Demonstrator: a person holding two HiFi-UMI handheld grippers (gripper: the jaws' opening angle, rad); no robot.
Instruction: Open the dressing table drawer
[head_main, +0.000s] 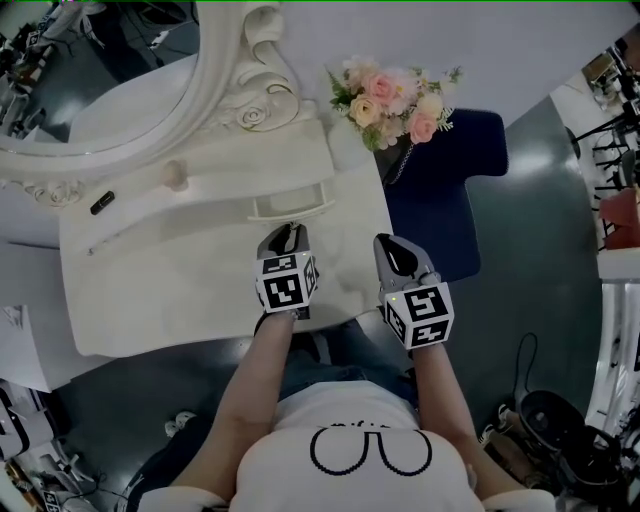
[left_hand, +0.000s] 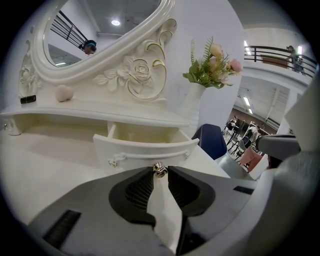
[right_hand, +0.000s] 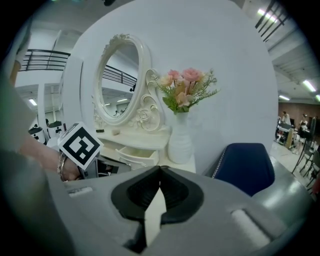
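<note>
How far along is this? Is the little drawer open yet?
Done: the drawer already stands partly out of the dressing table, its pale inside showing. In hand: the left gripper is closed on the small metal knob. The right gripper is shut, empty and off to the side. Left: probably a further pull, if it should open fully.
</note>
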